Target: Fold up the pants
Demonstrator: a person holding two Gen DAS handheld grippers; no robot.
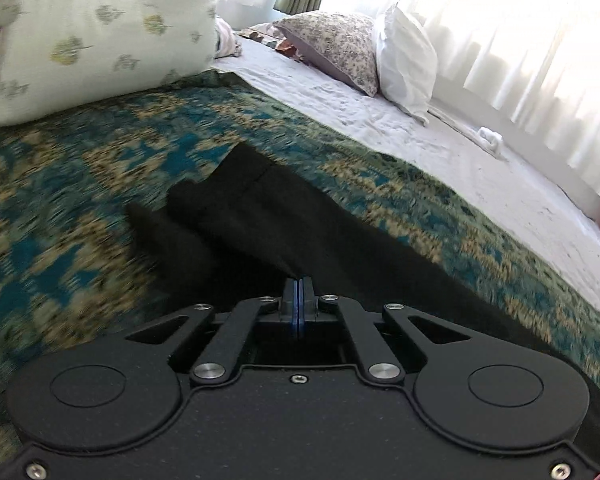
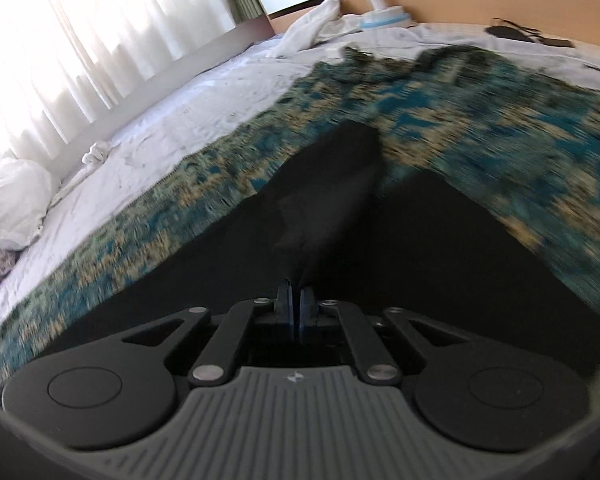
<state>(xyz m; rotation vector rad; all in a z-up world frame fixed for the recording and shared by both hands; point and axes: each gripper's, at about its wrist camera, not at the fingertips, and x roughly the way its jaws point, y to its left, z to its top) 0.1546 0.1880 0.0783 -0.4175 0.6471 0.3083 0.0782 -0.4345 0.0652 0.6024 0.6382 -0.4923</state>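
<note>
Black pants lie on a teal and gold patterned blanket on a bed. In the left wrist view my left gripper is shut on a pinched ridge of the black fabric, which rises to the jaws. In the right wrist view the pants spread in front of me, and my right gripper is shut on another raised fold of the same fabric. Both views are motion-blurred. The rest of the pants is hidden under the gripper bodies.
A large pale green pillow stands at the back left. A floral pillow and a white pillow lie on the white sheet. White curtains line the window. White cloth and a wooden headboard are at the far end.
</note>
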